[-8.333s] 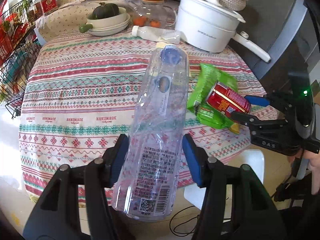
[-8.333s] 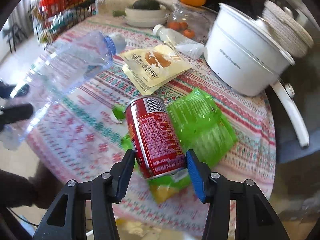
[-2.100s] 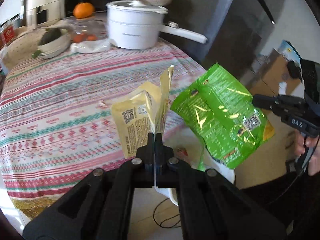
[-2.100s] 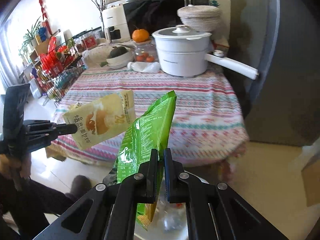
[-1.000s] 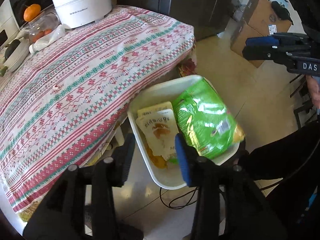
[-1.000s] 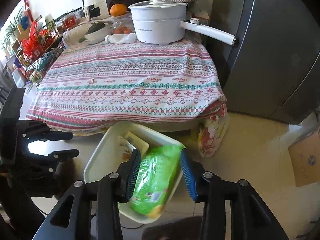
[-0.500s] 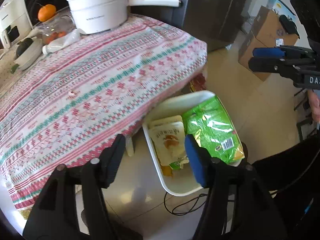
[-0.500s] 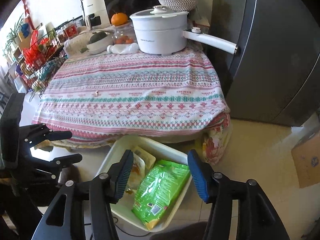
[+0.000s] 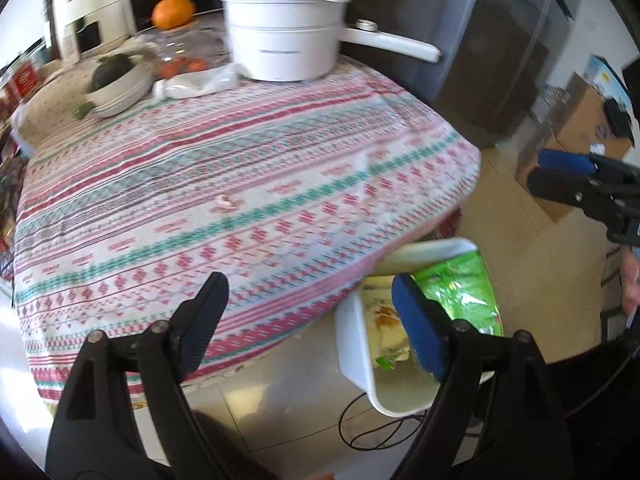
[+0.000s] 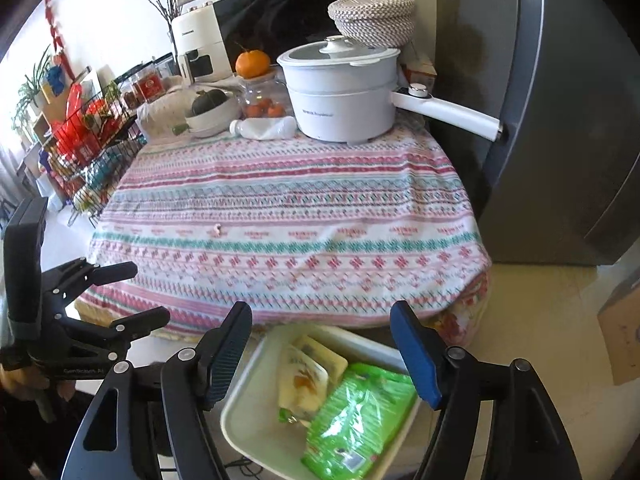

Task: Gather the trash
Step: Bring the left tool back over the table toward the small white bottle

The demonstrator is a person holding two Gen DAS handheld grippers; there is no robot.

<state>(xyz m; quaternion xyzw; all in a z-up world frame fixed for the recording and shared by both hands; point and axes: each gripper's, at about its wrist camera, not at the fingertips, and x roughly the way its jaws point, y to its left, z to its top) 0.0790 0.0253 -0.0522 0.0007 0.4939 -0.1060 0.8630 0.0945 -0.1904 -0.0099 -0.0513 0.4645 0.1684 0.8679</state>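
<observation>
Your left claw [image 9: 308, 320] and right claw [image 10: 324, 356] are both opening, with nothing gripped. The green bag [image 10: 360, 420] and yellow pouch [image 10: 304, 380] lie inside the white bin [image 10: 248, 420], beside the counter [image 10: 288, 208].

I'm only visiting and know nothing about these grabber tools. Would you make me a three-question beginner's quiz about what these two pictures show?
1. True or false: the green bag lies inside the white bin.
2. What sits on the glass jar at the back of the table?
A) an orange
B) a red can
C) a spoon
3. Fill in: the left gripper and the right gripper each hold ____.

Key: 1 true; 2 A, the orange; 3 nothing, the jaws are opening.
</observation>
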